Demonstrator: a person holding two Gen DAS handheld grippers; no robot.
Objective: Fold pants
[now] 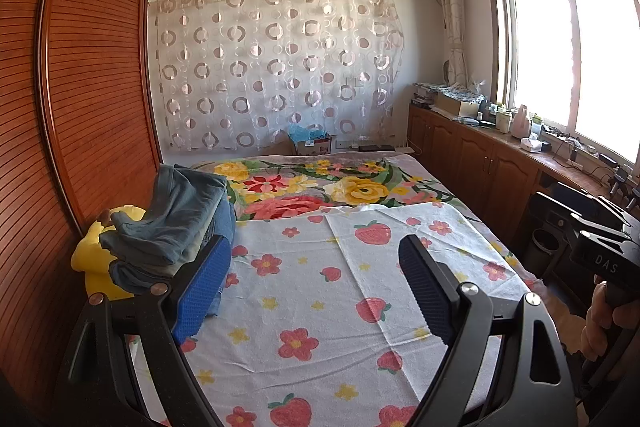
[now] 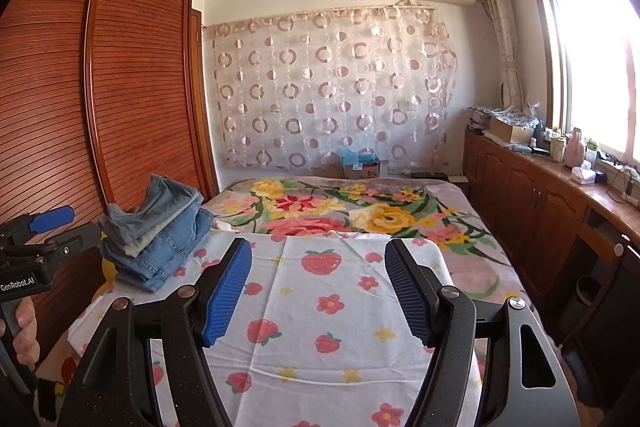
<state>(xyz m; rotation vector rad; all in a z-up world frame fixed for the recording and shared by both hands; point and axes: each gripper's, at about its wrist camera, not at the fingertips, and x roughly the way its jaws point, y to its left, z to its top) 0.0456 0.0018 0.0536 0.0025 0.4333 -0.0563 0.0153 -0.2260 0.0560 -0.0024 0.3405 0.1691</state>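
A stack of folded blue denim pants (image 1: 180,223) (image 2: 160,231) rests at the left edge of the bed, by the wardrobe. My left gripper (image 1: 316,259) hovers open over the strawberry-print sheet (image 1: 320,307), its left blue pad (image 1: 204,283) just right of the stack, nothing between the jaws. My right gripper (image 2: 318,265) also stands open over the same sheet (image 2: 320,307), to the right of the stack and empty. In the right wrist view the left gripper (image 2: 52,219) shows at the left edge, held by a hand (image 2: 24,339).
A wooden slatted wardrobe (image 1: 80,87) runs along the left of the bed. A yellow soft object (image 1: 96,251) lies under the pants. A floral blanket (image 1: 320,187) covers the far half. Low wooden cabinets (image 2: 540,211) with clutter line the right wall under the window.
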